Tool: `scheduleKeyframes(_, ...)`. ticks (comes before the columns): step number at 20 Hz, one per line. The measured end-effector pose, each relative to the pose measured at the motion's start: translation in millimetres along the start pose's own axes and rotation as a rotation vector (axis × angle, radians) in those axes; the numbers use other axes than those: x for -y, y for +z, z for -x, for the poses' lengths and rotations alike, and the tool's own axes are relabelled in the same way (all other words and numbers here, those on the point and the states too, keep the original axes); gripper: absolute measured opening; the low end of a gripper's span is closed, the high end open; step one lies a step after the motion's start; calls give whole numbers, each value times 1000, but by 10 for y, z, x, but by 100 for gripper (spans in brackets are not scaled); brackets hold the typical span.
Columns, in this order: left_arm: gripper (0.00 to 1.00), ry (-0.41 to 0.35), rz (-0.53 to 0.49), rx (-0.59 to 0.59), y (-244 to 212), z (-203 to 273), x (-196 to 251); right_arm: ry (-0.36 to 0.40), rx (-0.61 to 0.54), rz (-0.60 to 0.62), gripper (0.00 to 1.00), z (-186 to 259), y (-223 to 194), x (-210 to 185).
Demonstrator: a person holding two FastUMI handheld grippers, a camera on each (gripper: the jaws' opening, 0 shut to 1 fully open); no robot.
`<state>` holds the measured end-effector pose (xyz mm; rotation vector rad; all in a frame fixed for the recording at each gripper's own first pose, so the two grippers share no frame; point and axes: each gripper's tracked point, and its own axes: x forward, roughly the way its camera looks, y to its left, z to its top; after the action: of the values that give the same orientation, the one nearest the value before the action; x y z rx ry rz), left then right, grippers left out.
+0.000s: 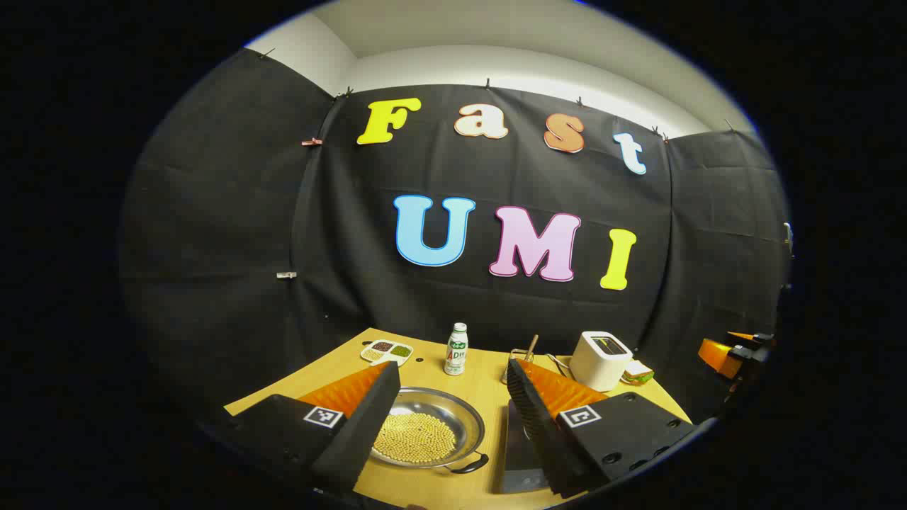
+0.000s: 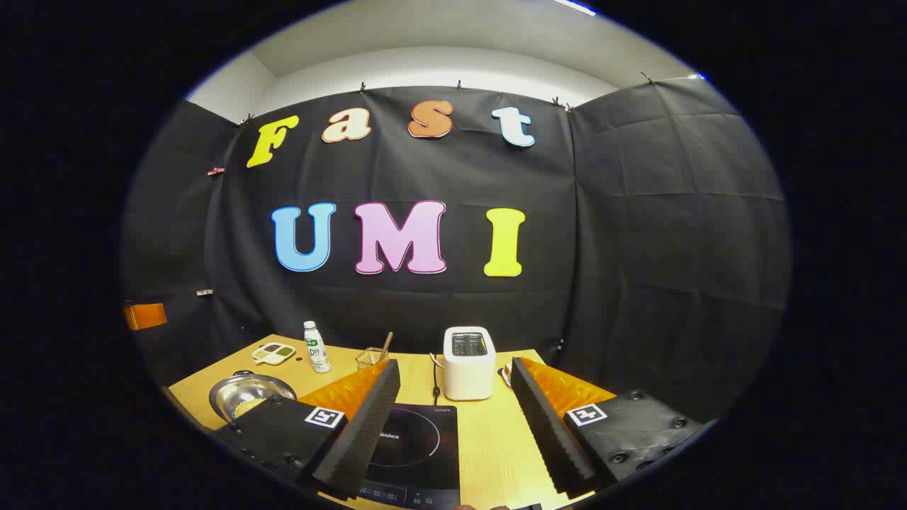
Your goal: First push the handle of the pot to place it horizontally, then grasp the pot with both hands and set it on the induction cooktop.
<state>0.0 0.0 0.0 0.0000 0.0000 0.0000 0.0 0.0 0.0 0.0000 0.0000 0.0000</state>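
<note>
Steel is the pot's [image 1: 425,428] material — a shallow, wide pan heaped with small yellow beans, sitting on the tabletop [image 1: 489,386] just left of the induction cooktop [image 2: 418,443]; in the left gripper view its black loop handle [image 1: 469,464] shows at the near rim, lying toward the viewer rather than out to one side. Left tongs [image 1: 450,418] hang above the pot, spread wide, gripping nothing; right tongs [image 2: 453,425] hover over the dark cooktop, likewise spread and empty. Pushing the handle looks to be the step in hand, and not yet begun; my judgement is to bring one fingertip low beside the loop and nudge it gently — a hard shove could slide the whole pan or spill beans; keep the other tongs clear until the handle lies level. Farther back stand a small bottle [image 1: 456,348], a divided dish of grains [image 1: 386,350], a wire basket [image 2: 370,358] and a white toaster [image 2: 468,363].
</note>
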Motion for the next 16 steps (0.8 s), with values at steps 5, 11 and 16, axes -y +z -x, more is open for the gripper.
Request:
scheduleKeyframes(5, 95, -44, -30, 1, 6, -114, 176, -29, 1, -15, 98, -30, 47, 29)
scheduleKeyframes(11, 95, -78, -26, -26, -84, -186, 64, -34, 10, -23, 98, -9, 84, -192)
scheduleKeyframes(16, 95, -61, -5, -51, -194, -225, -168, -39, 25, -15, 98, -17, 143, -288)
